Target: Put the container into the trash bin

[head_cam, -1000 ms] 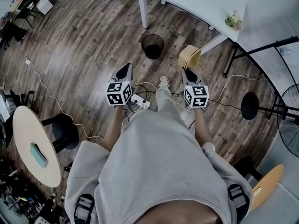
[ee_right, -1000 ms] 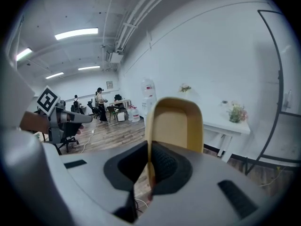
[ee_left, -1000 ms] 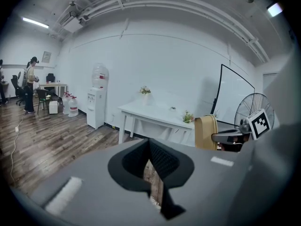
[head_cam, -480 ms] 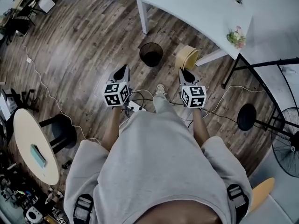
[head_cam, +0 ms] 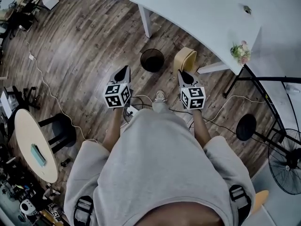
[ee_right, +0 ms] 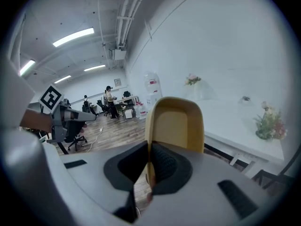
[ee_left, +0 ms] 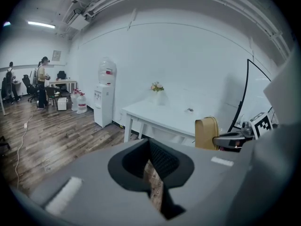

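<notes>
A tan, open container [head_cam: 186, 59] [ee_right: 177, 124] stands on edge in my right gripper [head_cam: 184, 74] [ee_right: 149, 167], which is shut on its rim. From the left gripper view the container [ee_left: 207, 132] shows at the right, with the right gripper [ee_left: 235, 138] behind it. The black mesh trash bin [head_cam: 153, 60] stands on the wood floor ahead, just left of the container and near the table leg. My left gripper [head_cam: 123, 72] [ee_left: 150, 166] hangs level with the right one, shut with nothing in it, a little short of the bin.
A white table [head_cam: 202, 13] with a small flower vase [head_cam: 240, 52] runs behind the bin. A power strip with cables [head_cam: 128, 110] lies by the person's feet. To the left are a round table [head_cam: 33, 145] and a black stool [head_cam: 59, 128]; a fan [head_cam: 287, 161] is at the right.
The person has walked forward: both grippers travelled with the body, and the bin and table sit closer to them. The container stays in the right gripper.
</notes>
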A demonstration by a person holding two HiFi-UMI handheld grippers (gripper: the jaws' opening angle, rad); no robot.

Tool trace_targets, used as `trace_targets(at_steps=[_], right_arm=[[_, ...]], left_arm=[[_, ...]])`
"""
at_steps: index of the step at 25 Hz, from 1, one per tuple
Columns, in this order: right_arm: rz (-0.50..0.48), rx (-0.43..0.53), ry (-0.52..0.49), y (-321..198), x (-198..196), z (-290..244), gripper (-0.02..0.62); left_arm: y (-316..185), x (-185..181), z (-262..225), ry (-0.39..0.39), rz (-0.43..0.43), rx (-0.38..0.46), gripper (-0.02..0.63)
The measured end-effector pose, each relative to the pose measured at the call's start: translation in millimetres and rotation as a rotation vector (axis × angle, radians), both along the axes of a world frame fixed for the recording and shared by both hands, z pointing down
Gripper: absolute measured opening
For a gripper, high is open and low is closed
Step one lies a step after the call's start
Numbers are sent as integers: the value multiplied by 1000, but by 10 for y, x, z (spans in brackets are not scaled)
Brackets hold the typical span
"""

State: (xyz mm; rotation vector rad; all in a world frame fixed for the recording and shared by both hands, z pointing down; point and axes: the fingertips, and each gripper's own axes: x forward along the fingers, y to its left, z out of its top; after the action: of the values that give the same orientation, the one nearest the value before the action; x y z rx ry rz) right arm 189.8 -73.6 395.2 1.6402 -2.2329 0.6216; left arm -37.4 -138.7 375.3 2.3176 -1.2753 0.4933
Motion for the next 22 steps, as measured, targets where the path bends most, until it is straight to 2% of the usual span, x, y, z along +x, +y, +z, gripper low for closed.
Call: trace_targets(at_steps=[11,22], right_arm=[[-68,-46,-4,-447,-26,145,29],[-108,-120,1,-591,-333,394,29]], left_arm=[[-416,-2,132,-11,-50,-33,11],[-582,-192,430,-11,-53,-92,11]])
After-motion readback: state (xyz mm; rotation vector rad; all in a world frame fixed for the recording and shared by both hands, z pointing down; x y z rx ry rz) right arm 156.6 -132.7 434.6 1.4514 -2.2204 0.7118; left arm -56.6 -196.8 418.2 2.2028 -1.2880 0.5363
